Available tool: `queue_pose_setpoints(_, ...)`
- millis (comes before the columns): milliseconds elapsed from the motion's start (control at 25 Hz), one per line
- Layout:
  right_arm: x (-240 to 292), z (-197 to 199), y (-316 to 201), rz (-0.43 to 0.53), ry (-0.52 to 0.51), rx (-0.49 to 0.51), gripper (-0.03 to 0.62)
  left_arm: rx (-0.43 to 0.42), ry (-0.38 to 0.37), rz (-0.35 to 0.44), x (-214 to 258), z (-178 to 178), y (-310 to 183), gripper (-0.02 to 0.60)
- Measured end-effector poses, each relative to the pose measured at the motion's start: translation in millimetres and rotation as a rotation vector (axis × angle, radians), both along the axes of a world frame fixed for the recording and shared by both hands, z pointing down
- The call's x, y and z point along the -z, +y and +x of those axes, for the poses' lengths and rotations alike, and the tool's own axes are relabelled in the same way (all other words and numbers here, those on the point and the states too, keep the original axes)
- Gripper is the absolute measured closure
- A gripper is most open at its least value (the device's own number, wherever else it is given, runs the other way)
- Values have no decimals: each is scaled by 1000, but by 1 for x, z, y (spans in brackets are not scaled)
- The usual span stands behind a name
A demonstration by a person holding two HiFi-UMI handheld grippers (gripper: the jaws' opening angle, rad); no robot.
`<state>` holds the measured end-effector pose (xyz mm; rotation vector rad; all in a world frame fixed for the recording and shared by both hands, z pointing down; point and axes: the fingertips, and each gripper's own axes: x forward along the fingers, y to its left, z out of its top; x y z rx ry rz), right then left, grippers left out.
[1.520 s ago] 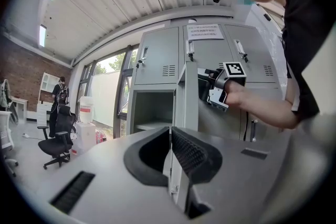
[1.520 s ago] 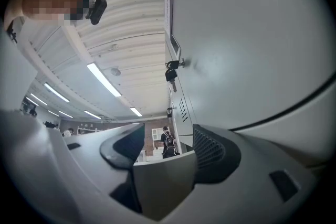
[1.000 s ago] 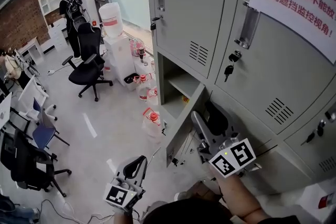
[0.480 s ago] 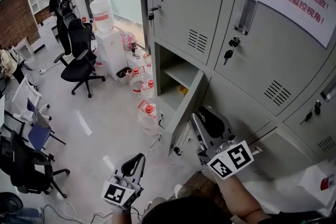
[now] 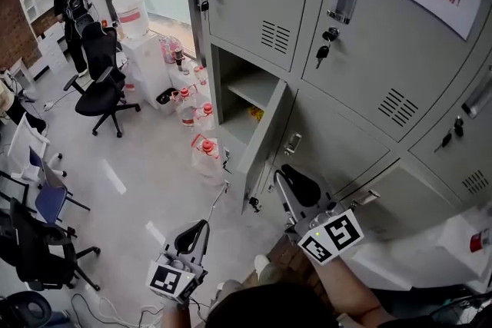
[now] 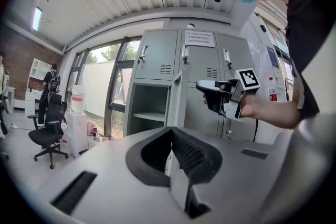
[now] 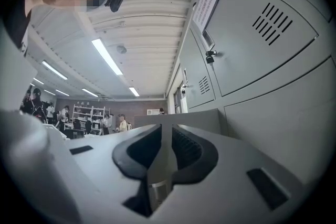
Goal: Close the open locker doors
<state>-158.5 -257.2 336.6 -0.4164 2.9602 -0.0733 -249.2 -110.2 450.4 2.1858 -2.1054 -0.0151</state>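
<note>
Head view: locker door ajar; left tongs pressed together; right tongs closing, slightly apart, empty.

Head view: high, steeply down on left gripper, right gripper, locker bank. Left gripper view: level, open locker door well beyond fingertips. Right gripper view: tilted up, locker bank close right of fingers. Head, left gripper views share door, right gripper.

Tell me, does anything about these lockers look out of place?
Yes. One locker door in the left column, below the top compartment, stands swung out towards the room and shows the shelf inside, while the neighbouring doors are shut. A bunch of keys also hangs from the lock of an upper door.
</note>
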Motion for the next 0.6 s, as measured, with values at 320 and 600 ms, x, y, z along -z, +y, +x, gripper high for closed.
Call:
queue_pose_setpoints(320,-40,3,20,-14,80,1,523,-28,1,0,-12,4,8,574)
queue_pose_setpoints(600,-71,-7,39,-46,127,48,522,-41,-4,-54,-15,9,11,575)
